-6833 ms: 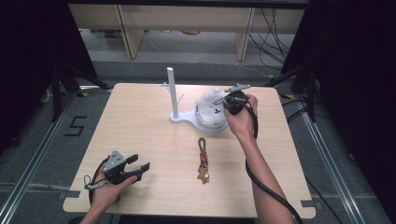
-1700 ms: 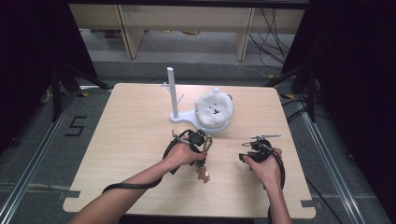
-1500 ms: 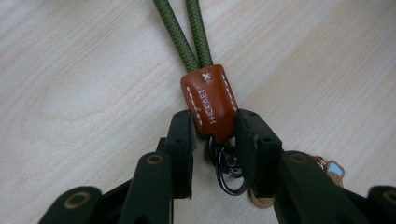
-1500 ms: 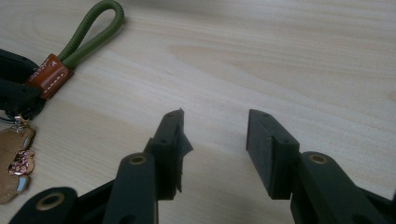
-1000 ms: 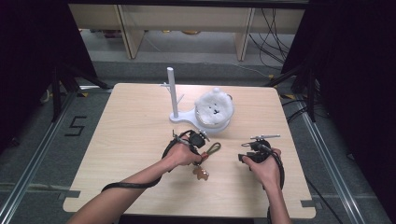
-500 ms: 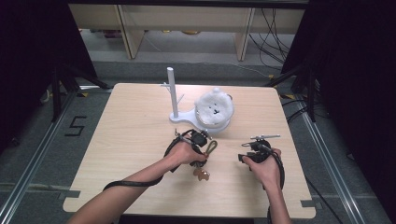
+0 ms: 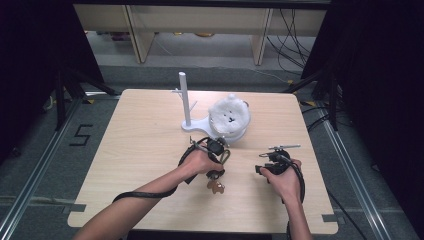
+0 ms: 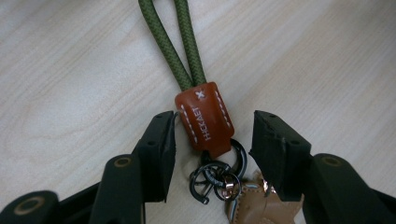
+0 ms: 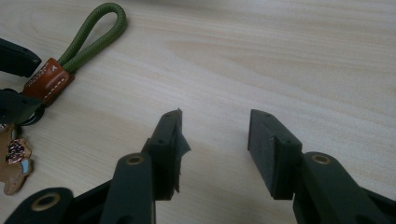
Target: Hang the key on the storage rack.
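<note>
In the left gripper view, the left gripper is being held w/ its two black jaws apart, one on each side of the brown stitched-leather tab of a keychain; whether either jaw is touching the tab cannot be told. The tab is sitting at centre frame. From its top, an olive-green braided cord loop is running up out of the upper edge of the frame. Below the tab, a cluster of dark metal rings is lying between the jaws, & a tan leather charm is seen at the bottom, right of centre, partly hidden by the right-hand jaw. All of it is resting on the light wooden tabletop.

In the right gripper view, the right gripper is being held w/ jaws spread open over bare wood, nothing between them. The keychain is lying at the left of that frame, cord loop toward the upper left.

In the high view, the left gripper is placed near the table's centre, over the keychain; the charm is showing just below the hand. The right gripper is seen to the right of it, apart. Above them, toward the upper middle, a white fluffy plush ball w/ a small face is resting on the base of a white post stand.
</note>
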Tool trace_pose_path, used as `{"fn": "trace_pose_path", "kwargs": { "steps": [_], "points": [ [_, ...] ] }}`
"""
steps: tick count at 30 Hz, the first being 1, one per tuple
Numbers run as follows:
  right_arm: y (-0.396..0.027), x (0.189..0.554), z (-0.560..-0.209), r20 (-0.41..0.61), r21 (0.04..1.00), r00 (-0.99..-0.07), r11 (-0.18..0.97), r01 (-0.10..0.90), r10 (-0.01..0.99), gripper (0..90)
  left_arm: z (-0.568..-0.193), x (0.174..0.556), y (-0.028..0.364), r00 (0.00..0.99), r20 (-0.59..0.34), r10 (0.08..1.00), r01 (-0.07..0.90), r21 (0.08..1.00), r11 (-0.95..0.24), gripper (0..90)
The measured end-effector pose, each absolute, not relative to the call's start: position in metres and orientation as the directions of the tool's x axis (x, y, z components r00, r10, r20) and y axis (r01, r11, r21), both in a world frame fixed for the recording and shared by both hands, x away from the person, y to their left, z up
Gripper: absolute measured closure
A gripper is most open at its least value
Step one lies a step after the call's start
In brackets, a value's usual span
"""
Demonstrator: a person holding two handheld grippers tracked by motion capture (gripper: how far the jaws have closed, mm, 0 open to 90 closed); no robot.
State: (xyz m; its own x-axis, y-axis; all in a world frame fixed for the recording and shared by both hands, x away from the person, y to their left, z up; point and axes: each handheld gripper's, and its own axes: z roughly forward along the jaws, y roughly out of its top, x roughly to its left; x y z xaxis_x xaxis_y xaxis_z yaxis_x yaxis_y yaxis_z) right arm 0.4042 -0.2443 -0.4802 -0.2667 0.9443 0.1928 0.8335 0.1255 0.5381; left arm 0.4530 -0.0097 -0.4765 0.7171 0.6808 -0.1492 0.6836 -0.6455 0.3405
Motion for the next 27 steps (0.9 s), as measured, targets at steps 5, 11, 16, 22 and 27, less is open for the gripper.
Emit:
{"fn": "trace_pose_path", "kwargs": {
  "steps": [5, 11, 16, 22, 27],
  "points": [
    [-0.244, 0.405, -0.482, 0.196, 0.548, -0.281, 0.132, 0.826, 0.940, 56.0, -0.480, 0.455, -0.011, 0.717, -0.134, 0.684, 0.684, 0.323, -0.654, 48.8],
    [-0.244, 0.404, -0.482, 0.202, 0.539, -0.273, 0.126, 0.833, 0.940, 55.9, -0.480, 0.453, -0.012, 0.742, -0.085, 0.665, 0.653, 0.314, -0.689, 54.9],
    [-0.245, 0.404, -0.482, 0.200, 0.548, -0.284, 0.133, 0.826, 0.938, 55.9, -0.481, 0.449, -0.014, 0.782, -0.022, 0.622, 0.594, 0.328, -0.735, 66.1],
    [-0.245, 0.403, -0.482, 0.201, 0.526, -0.276, 0.134, 0.840, 0.940, 55.9, -0.481, 0.448, -0.009, 0.804, -0.025, 0.595, 0.563, 0.354, -0.746, 67.8],
    [-0.244, 0.403, -0.482, 0.210, 0.540, -0.276, 0.123, 0.833, 0.938, 55.9, -0.481, 0.447, -0.003, 0.810, -0.027, 0.586, 0.551, 0.378, -0.744, 68.4]
  ]
}}
